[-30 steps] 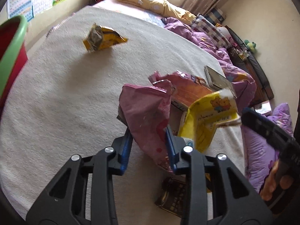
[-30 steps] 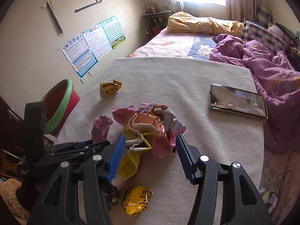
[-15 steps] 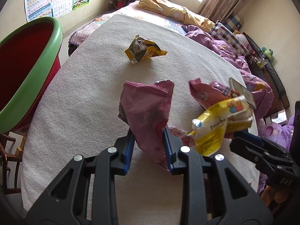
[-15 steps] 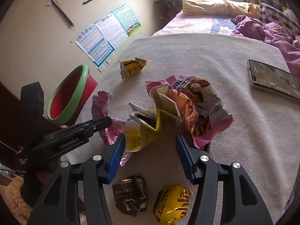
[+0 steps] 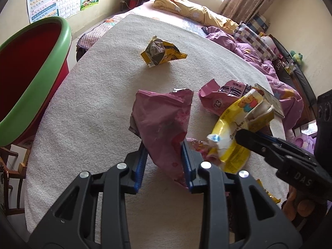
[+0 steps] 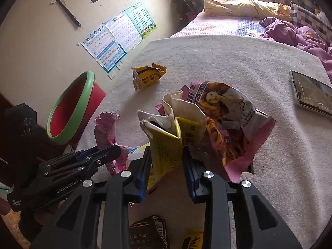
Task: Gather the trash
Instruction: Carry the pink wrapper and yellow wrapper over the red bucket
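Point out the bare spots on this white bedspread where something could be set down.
Bare white bedspread lies between the yellow snack wrapper and the dark phone, and beyond them toward the purple quilt. It is crowded near the large pink printed bag.

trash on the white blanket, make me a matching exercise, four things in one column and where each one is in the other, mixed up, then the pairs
Things
1. crumpled pink plastic wrapper
2. squashed yellow drink carton
3. yellow and black snack packet
4. red bin with a green rim

Places
A. lying alone on the white blanket, far from both grippers
B. clamped in the right gripper
C. off the blanket's left edge
D. clamped in the left gripper

Pairs: 1-D, 2-B, 3-A, 4-C
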The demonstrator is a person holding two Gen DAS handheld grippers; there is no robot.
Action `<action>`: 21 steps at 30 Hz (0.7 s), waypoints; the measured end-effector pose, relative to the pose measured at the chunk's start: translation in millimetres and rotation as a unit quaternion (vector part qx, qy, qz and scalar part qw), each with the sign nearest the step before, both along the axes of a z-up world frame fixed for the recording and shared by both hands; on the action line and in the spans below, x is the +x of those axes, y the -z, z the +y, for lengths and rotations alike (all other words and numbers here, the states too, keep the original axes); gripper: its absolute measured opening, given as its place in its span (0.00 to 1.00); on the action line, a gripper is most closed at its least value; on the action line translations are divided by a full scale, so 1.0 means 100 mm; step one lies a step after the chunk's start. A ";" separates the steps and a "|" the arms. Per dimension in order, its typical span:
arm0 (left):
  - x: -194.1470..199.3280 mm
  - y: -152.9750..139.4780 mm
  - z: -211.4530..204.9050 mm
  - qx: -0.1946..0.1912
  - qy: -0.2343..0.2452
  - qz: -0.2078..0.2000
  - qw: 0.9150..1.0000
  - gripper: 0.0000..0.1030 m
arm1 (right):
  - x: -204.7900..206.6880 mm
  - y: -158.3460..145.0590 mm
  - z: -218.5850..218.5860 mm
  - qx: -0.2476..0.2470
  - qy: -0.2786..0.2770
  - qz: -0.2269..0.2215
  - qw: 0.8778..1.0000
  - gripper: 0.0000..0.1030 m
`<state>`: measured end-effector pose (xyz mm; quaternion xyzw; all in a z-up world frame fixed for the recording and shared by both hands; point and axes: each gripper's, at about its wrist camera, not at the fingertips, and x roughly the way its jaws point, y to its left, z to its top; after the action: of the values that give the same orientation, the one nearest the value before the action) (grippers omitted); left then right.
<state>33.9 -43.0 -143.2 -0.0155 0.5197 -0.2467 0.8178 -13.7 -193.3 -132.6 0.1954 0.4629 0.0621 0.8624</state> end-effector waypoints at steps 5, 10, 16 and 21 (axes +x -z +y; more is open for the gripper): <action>0.00 -0.08 0.03 0.000 -0.007 -0.018 1.000 0.28 | -0.03 -0.22 0.04 -0.009 0.001 -0.035 0.999 0.28; 0.01 -0.25 0.10 0.003 -0.016 -0.053 0.998 0.28 | -0.05 -0.41 0.10 -0.018 -0.002 -0.063 0.998 0.28; 0.04 -0.42 0.24 0.003 -0.027 -0.087 0.996 0.28 | 0.01 -0.53 0.22 -0.022 -0.015 -0.076 0.997 0.28; 0.06 -0.50 0.35 0.007 -0.039 -0.105 0.994 0.28 | 0.08 -0.53 0.31 -0.022 -0.023 -0.077 0.997 0.28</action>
<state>40.4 -7.7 -93.6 -0.0036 0.4313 -0.2116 0.8770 -5.7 -162.6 -79.1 0.1602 0.4008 0.0865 0.8979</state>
